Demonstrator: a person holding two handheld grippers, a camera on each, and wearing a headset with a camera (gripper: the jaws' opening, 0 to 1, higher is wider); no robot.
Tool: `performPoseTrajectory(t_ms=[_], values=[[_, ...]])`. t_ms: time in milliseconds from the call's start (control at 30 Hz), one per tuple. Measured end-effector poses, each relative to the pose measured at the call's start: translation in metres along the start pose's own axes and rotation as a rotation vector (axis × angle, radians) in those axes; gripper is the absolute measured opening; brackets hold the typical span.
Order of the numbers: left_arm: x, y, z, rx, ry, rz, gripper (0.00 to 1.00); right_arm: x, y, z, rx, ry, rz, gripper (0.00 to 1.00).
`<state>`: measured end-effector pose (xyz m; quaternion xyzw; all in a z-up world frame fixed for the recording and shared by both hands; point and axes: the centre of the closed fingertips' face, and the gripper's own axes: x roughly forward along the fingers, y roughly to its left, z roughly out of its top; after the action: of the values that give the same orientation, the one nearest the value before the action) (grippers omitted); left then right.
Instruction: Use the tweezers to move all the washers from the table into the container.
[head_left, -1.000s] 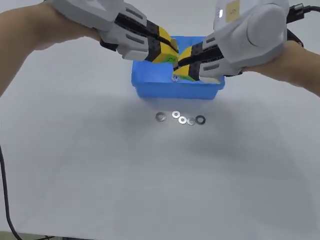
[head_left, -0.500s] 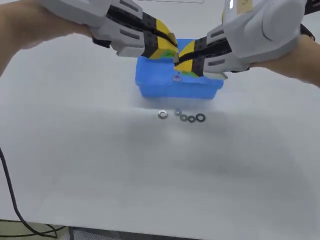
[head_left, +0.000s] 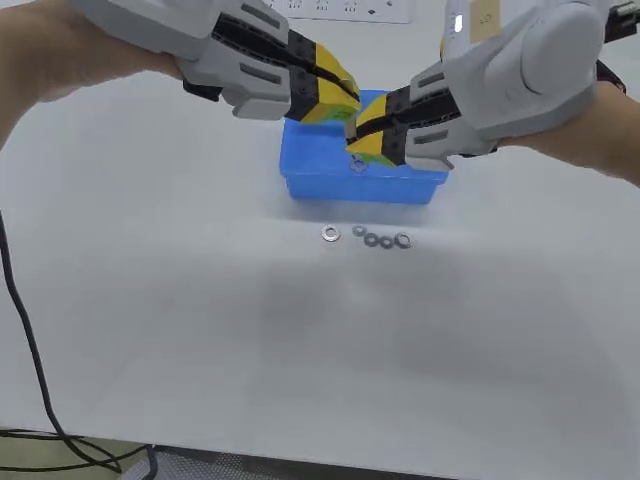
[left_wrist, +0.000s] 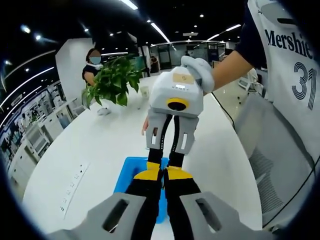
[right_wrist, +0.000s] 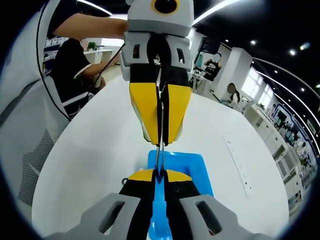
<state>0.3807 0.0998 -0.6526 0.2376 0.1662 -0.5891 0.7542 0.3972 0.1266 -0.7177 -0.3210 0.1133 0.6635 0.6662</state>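
— Left gripper (head_left: 338, 97) and right gripper (head_left: 368, 140) both clamped on tweezers (right_wrist: 160, 131), tips over container (head_left: 330, 186). Change since 1 s ago?
— Little. 1 washer (head_left: 358, 165) stays at the tweezer tip, by the front wall. 5 washers (head_left: 371, 239) remain on table (head_left: 200, 320). Release pending, I judge.

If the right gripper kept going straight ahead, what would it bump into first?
Most likely the left gripper, facing it tip to tip above the blue container, with the tweezers between them.
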Motion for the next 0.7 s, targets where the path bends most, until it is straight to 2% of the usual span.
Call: performPoseTrajectory(t_ms=[133,267,500,700], values=[[-0.011,-0.007,0.009,0.019,0.002,0.005,0.05,-0.006,0.005,0.015,-0.005,-0.036,-0.01,0.08],[-0.017,-0.018,0.011,0.019,0.007,-0.002,0.05,-0.007,0.017,0.023,0.003,-0.063,-0.003,0.08],[-0.012,-0.041,-0.007,-0.016,0.029,-0.026,0.06,0.006,0.047,0.015,0.012,-0.047,0.031,0.08],[-0.006,-0.049,-0.019,-0.025,0.03,-0.019,0.06,0.014,0.055,0.005,0.036,-0.038,0.045,0.08]])
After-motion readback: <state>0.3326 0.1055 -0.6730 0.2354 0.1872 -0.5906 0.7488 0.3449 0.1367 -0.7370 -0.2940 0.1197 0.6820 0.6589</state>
